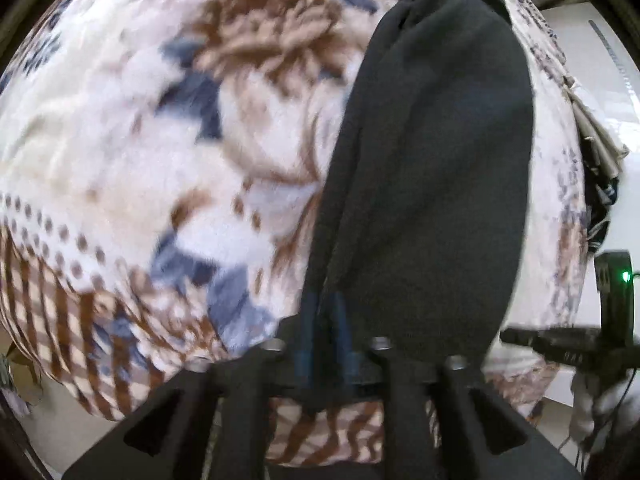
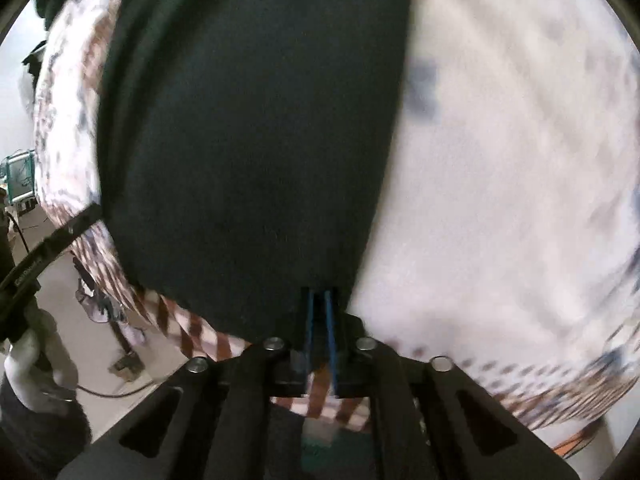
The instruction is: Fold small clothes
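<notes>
I can read no complete word in either view. The only lettering I find is pale print on a black strap [image 2: 28, 272] at the left edge of the right wrist view, just left of the dark garment [image 2: 248, 140]; the letters run along the strap but are too small and smeared to make out. In the left wrist view, a black device [image 1: 614, 292] to the right of that garment shows a lit green light and faint marks on its face, also illegible. The patterned blanket [image 1: 160, 160] under the garment carries no writing.
</notes>
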Available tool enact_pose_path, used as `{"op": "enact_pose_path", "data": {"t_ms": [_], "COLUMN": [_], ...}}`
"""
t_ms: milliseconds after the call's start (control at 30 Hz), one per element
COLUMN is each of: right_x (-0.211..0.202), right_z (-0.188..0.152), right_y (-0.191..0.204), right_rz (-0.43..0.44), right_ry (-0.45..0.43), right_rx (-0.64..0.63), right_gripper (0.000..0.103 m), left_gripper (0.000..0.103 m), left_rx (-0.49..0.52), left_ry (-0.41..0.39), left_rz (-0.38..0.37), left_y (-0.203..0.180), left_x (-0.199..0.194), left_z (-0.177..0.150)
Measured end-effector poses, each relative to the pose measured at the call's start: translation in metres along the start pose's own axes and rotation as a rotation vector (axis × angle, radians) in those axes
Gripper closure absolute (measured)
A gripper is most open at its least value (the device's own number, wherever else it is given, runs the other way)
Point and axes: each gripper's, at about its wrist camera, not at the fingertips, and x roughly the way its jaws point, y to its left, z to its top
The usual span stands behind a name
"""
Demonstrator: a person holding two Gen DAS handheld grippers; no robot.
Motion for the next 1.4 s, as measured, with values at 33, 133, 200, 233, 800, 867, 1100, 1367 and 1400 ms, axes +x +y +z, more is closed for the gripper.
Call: {"op": "enact_pose_path", "data": {"t_ms": [33,133,200,233,800,867,1100,1367,1400], "right_x": [-0.018,-0.073,-0.102,-0.117,-0.181,-0.178,-0.164,-0.174,-0.167], "right_z": [0.011,0.055,0.094,0.119,0.394,0.386,0.399,0.273,0.251], "right_y": [-0.003,-0.02,-0.033,-0.04,-0.09,-0.08,-0.068,-0.062,-0.063], "right_rz": [0.018,0.077,0.114,0.128,0.147,0.107,-0.024,0.13,0.143], "right_ry": [-0.031,-0.165,-0.234,-0.28,-0.576,-0.61,-0.497,-0.446,-0.426], "right_rx": [0.007,0.073,0.124,0.158,0.297,0.292,0.278,0.215,0.218], "right_gripper": [0.053,0.041,0.041,0.041,0.09,0.09,0.075,0.043,0.043], "left_gripper": [0.065,0.045,0.044,0.044,0.095,0.095,0.086,0.053,0.053], "left_rx": [-0.003,-0.015,-0.009,-0.003,0.163,0.153,0.103,0.118,0.109], "left_ry": [-0.015,-0.103,-0.158,-0.191,-0.191,-0.166,-0.077,-0.13,-0.122], "left_rz": [-0.041,-0.188,-0.281,-0.307,-0.399,-0.392,-0.441,-0.488,-0.471], "left_y": [-0.002,-0.009,-0.021,-0.026,-0.08,-0.069,-0.062,-0.015,-0.007], "left_x": [-0.009,-0.03,-0.035,-0.035,0.052,0.062,0.087,0.003,-0.004], "left_z": [0.012,0.072,0.131,0.16,0.398,0.408,0.415,0.317,0.292]}}
